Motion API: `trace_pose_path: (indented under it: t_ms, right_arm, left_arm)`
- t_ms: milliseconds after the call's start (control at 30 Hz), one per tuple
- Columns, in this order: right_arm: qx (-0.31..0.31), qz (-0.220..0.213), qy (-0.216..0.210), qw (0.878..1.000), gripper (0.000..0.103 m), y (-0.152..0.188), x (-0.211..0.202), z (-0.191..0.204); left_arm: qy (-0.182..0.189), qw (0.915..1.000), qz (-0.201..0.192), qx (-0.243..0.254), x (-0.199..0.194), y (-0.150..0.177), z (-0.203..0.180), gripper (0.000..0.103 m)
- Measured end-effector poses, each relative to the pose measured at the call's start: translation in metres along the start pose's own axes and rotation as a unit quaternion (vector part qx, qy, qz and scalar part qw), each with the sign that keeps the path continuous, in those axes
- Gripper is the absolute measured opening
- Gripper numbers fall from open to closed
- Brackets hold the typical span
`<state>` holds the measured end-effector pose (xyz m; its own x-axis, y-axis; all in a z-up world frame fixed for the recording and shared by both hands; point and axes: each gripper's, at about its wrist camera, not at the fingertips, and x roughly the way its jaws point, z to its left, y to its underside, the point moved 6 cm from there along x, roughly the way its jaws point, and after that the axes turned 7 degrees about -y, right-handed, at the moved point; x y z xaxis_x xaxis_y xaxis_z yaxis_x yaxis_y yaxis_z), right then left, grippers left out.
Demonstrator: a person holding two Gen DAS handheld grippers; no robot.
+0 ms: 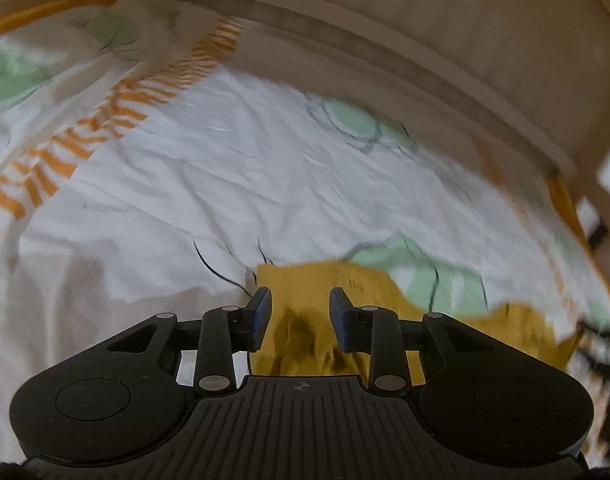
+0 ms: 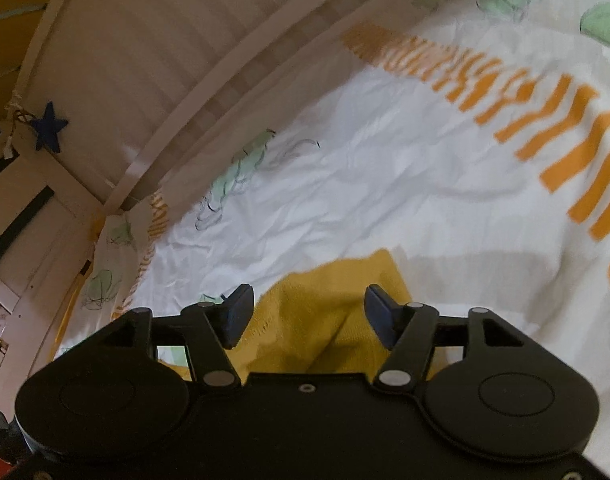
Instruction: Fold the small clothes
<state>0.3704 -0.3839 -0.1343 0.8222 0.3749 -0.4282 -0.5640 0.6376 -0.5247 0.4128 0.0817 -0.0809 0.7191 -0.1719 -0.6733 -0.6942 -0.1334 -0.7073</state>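
Note:
A mustard-yellow small garment (image 1: 305, 320) lies on a white bed cover printed with green shapes and orange stripes (image 1: 209, 168). My left gripper (image 1: 301, 300) is open, its dark blue fingers either side of the garment's near part, just above it. In the right wrist view the same yellow garment (image 2: 325, 304) lies below my right gripper (image 2: 305, 304), which is open wide with a fold of the cloth between the fingers. Much of the garment is hidden under both gripper bodies.
A white wooden bed rail (image 1: 425, 80) curves along the far side of the cover; it also shows in the right wrist view (image 2: 177, 120). A blue star (image 2: 49, 128) hangs on it. The cover (image 2: 385, 160) stretches wide beyond the garment.

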Motion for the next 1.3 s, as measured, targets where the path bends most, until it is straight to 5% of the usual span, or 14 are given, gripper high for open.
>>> trace_pose_path:
  t_ms: [167,367,533,800,1100,1300]
  right_arm:
    - [-0.047,0.002,0.007,0.999,0.067,-0.001,-0.018,0.008]
    - [-0.142,0.050,0.030,0.988,0.067,0.022,-0.025,0.019]
    - [-0.213,0.086,0.038,0.972,0.067,0.045,-0.023,0.027]
    - [-0.250,0.101,0.028,0.963,0.067,0.056,-0.019,0.041]
    - [-0.294,0.135,0.016,0.946,0.067,0.073,-0.015,0.055]
    - [-0.318,0.160,0.013,0.935,0.066,0.084,-0.008,0.059]
  left_arm:
    - [0.041,0.9947,0.029,0.090,-0.010,0.018,-0.021,0.031]
    - [0.117,0.9740,0.079,0.177,-0.003,0.048,-0.048,0.031]
    - [0.111,0.9716,0.082,0.192,0.016,0.061,-0.050,0.031]
    - [0.008,0.9966,0.044,0.069,0.047,0.027,-0.016,0.031]
    - [-0.055,0.9983,0.015,-0.010,0.049,0.003,0.013,0.031]
    - [-0.044,0.9989,0.012,-0.014,0.046,-0.003,0.011,0.031]
